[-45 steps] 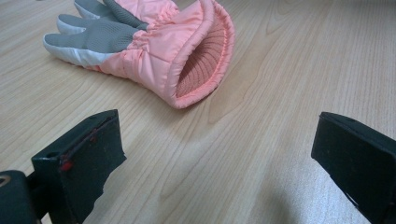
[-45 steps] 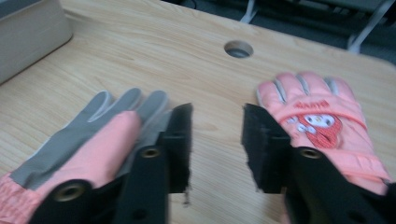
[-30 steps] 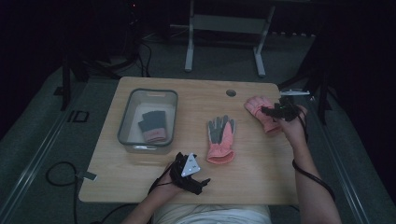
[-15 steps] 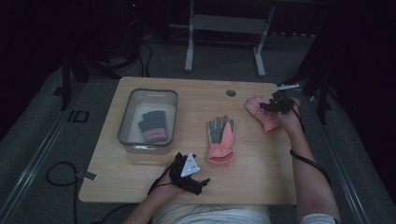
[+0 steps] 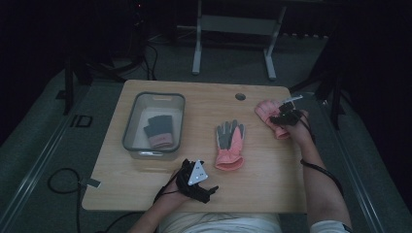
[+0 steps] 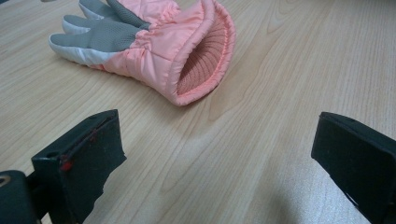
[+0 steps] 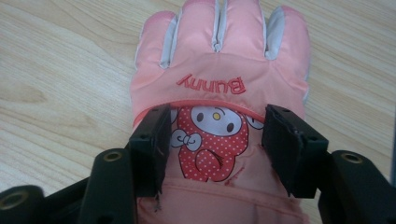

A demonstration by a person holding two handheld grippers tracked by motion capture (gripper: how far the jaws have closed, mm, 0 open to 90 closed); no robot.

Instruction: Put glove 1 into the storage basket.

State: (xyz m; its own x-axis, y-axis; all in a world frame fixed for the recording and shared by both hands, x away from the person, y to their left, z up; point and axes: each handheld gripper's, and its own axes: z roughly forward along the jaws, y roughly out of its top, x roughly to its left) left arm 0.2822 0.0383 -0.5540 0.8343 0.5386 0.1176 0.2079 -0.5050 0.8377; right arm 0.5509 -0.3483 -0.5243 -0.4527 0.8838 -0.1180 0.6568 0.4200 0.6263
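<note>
At the right edge of the table in the high view, my right tongs sit low over the pink bunny glove, jaws parted on either side of its printed back, not yet pinching. At the bottom centre, my left tongs are spread wide, pointing at the cuff of the grey-palmed pink glove lying near them.
</note>
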